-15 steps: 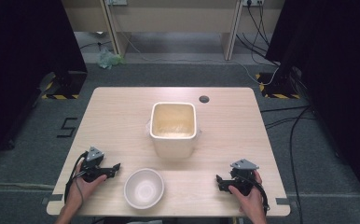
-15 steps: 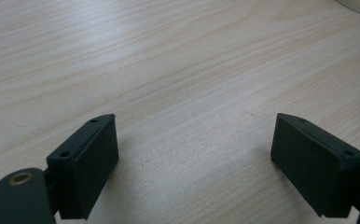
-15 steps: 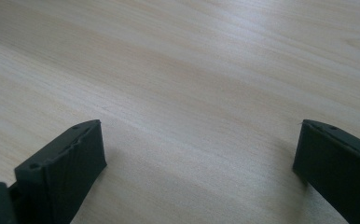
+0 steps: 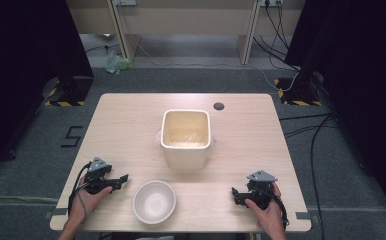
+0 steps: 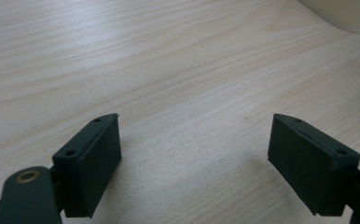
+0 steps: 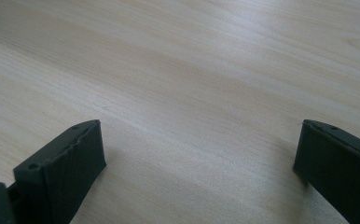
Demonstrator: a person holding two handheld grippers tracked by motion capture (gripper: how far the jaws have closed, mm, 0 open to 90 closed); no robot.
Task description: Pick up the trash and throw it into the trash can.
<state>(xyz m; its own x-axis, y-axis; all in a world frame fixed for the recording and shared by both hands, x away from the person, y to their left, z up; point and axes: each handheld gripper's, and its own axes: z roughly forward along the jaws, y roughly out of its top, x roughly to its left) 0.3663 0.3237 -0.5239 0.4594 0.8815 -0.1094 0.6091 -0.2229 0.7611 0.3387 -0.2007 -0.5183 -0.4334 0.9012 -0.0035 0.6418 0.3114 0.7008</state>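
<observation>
A pale wooden desk carried a square cream tub at its middle. A white bowl sat near the front edge, between the two grippers. The left gripper and the right gripper rested low on the desk, jaws spread wide, holding nothing.

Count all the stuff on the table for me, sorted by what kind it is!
Square tubs: 1, the cream tub
Round bowls: 1, the white bowl
Hand-held tools: 2, the left tool and the right tool, both open
Total: 4
</observation>
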